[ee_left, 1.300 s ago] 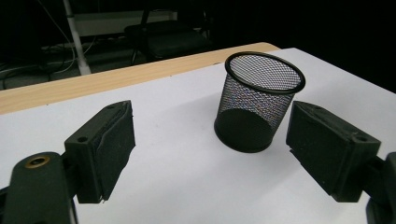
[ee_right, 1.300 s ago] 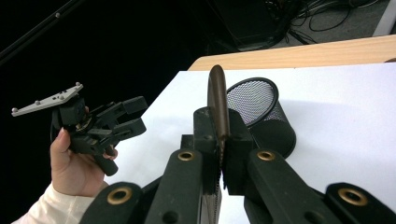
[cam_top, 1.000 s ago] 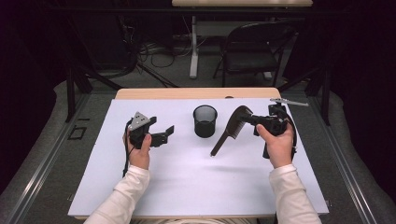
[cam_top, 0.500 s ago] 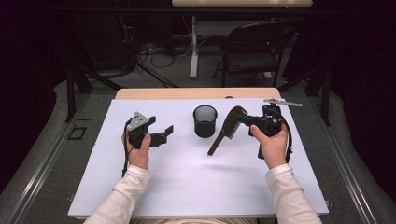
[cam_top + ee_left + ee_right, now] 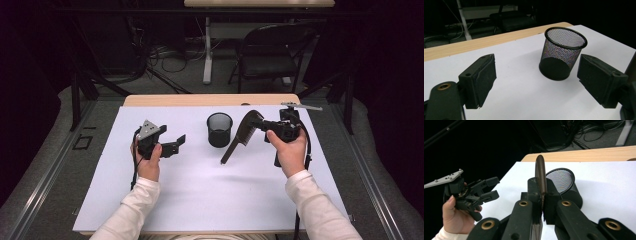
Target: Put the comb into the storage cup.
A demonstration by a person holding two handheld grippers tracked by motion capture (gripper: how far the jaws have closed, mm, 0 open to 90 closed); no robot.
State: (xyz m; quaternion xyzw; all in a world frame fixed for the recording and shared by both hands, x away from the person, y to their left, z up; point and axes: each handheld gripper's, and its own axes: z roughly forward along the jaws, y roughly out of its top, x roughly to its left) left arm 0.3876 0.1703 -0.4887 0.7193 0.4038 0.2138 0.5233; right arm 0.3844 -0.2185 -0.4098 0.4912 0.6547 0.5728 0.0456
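A black mesh cup [image 5: 219, 129] stands upright mid-table on the white mat [image 5: 200, 200]. My right gripper [image 5: 259, 125] is shut on a dark brown comb [image 5: 239, 136], just right of the cup. The comb slants down and left, its low tip near the mat. In the right gripper view the comb [image 5: 540, 176] stands on edge between the jaws of my right gripper [image 5: 541, 188], with the cup [image 5: 564, 182] just behind. My left gripper [image 5: 177, 144] hovers open left of the cup and holds nothing. In the left gripper view, my left gripper [image 5: 536, 75] frames the cup [image 5: 562, 53] a short way ahead.
The mat covers a wooden table whose bare edge [image 5: 210, 100] shows at the far side. Beyond it are a dark chair [image 5: 270, 50], a table leg and floor cables. The left hand and its gripper [image 5: 474, 192] appear at the left of the right gripper view.
My right gripper has carried the comb a little to the left, closer to the cup. The left gripper and the cup have stayed put.
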